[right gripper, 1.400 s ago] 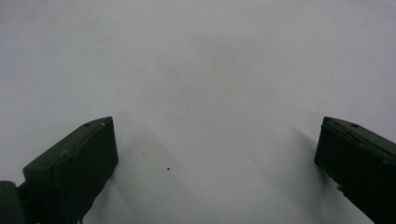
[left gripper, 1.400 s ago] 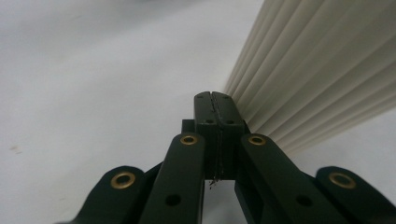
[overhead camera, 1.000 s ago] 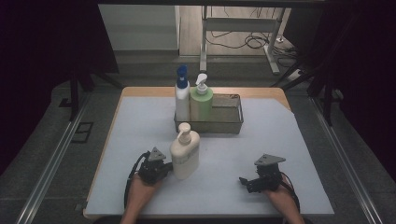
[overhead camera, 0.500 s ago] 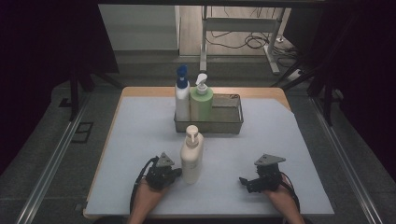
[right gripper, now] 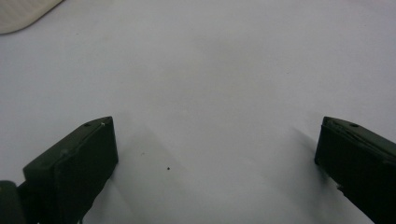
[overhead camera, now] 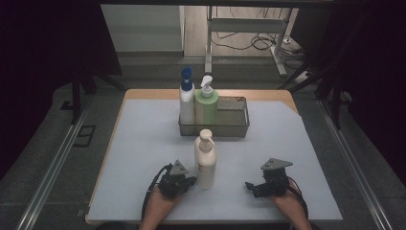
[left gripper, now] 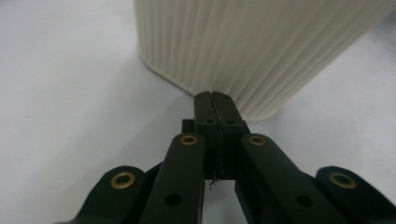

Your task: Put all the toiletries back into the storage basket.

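Observation:
A cream pump bottle (overhead camera: 206, 162) stands upright on the pale table mat (overhead camera: 143, 143), near the front. My left gripper (overhead camera: 192, 181) lies low just left of it, jaws shut with nothing between them. In the left gripper view the closed tips (left gripper: 215, 96) rest against the bottle's ribbed side (left gripper: 243, 46) near its base. My right gripper (overhead camera: 250, 186) sits on the mat to the bottle's right, apart from it. Its jaws stand wide open over bare mat (right gripper: 215, 140), with a corner of the cream bottle (right gripper: 21, 14) at the upper left.
A wire basket (overhead camera: 234, 128) stands behind the cream bottle at mid-table. Its left part holds a white bottle with a blue cap (overhead camera: 186, 98) and a green pump bottle (overhead camera: 207, 105). Dark floor and metal rails surround the table.
My left gripper has slid to the right with its tips against the cream bottle. The bottle has shifted right and turned, showing a narrower side. The right gripper has stayed put.

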Available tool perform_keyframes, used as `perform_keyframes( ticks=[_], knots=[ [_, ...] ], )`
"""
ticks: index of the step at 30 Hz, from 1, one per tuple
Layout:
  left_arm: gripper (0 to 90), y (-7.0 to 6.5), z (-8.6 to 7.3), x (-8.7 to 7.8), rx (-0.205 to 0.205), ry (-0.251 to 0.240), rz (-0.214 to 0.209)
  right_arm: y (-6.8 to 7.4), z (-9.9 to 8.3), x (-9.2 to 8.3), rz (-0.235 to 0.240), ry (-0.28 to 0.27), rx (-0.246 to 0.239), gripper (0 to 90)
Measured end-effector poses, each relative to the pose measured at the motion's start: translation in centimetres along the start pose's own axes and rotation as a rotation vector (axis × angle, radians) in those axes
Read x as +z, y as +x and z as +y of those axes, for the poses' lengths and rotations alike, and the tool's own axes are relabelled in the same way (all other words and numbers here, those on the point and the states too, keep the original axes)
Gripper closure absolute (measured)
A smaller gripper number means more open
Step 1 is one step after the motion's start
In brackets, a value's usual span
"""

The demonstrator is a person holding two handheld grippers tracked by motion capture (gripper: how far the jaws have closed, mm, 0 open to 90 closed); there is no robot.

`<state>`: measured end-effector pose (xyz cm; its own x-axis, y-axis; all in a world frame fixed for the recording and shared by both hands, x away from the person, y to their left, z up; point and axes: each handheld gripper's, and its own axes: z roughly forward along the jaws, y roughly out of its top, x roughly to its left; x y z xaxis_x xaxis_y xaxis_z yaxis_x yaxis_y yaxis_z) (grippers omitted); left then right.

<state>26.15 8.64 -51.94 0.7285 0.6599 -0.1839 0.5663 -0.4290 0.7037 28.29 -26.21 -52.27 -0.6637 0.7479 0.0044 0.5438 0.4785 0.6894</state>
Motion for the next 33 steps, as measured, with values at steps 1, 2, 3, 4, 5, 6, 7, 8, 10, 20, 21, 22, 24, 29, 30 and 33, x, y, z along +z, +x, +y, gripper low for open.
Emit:
perform_keyframes(
  ticks=[1,2,3,4,5,6,7,8,10,20,21,22,24,29,30,33],
  knots=[
    [89.3,-0.1,0.0,0.1,0.002,-0.001,-0.002,0.0,0.0,0.0,0.0,0.001,0.0,0.0],
    [89.3,-0.2,0.1,0.2,0.002,-0.002,-0.009,0.0,0.0,0.0,-0.001,0.0,0.001,0.0],
    [89.3,-0.4,0.1,0.3,0.003,-0.004,-0.012,0.0,0.0,0.0,-0.001,0.0,0.001,0.0],
    [89.3,-0.5,0.2,0.4,0.007,-0.003,-0.017,0.0,0.0,0.0,-0.001,0.001,0.001,0.0],
    [89.3,-0.6,0.3,0.5,0.009,-0.003,-0.019,0.0,0.0,0.0,-0.001,0.002,0.001,0.0],
    [89.3,-0.7,0.3,0.7,0.008,-0.005,-0.023,0.0,0.0,0.0,-0.001,0.001,0.001,0.0],
    [89.2,-0.8,0.4,0.8,0.011,-0.005,-0.028,0.0,0.0,0.0,-0.003,0.001,0.002,0.0],
    [89.2,-0.9,0.5,0.9,0.009,-0.009,-0.032,0.0,0.0,0.0,-0.003,0.001,0.002,0.0],
    [89.1,-1.0,0.6,1.0,0.013,-0.006,-0.036,0.0,0.0,0.0,-0.003,0.001,0.002,0.0],
    [89.1,-2.0,1.6,2.2,0.051,0.003,-0.033,0.0,0.0,0.0,-0.002,0.001,0.001,0.0],
    [89.1,-2.3,1.8,2.5,0.059,0.002,-0.042,0.0,0.0,0.0,-0.002,0.001,0.002,0.0],
    [89.1,-2.4,1.9,2.7,0.062,0.002,-0.041,0.0,0.0,0.0,-0.002,0.0,0.001,0.0],
    [89.2,-2.6,2.1,2.9,0.069,0.001,-0.038,0.0,0.0,0.0,-0.001,-0.001,0.002,0.0],
    [88.6,-2.5,2.0,2.7,0.073,0.0,-0.038,0.0,0.0,0.0,-0.001,-0.001,0.002,0.0],
    [88.0,-2.5,1.9,2.6,0.078,0.003,-0.034,0.0,0.0,0.0,-0.001,0.0,0.001,0.0],
    [82.8,-2.5,1.7,2.1,0.082,0.008,-0.031,0.0,0.0,0.0,-0.003,0.0,0.003,0.0]
  ],
)
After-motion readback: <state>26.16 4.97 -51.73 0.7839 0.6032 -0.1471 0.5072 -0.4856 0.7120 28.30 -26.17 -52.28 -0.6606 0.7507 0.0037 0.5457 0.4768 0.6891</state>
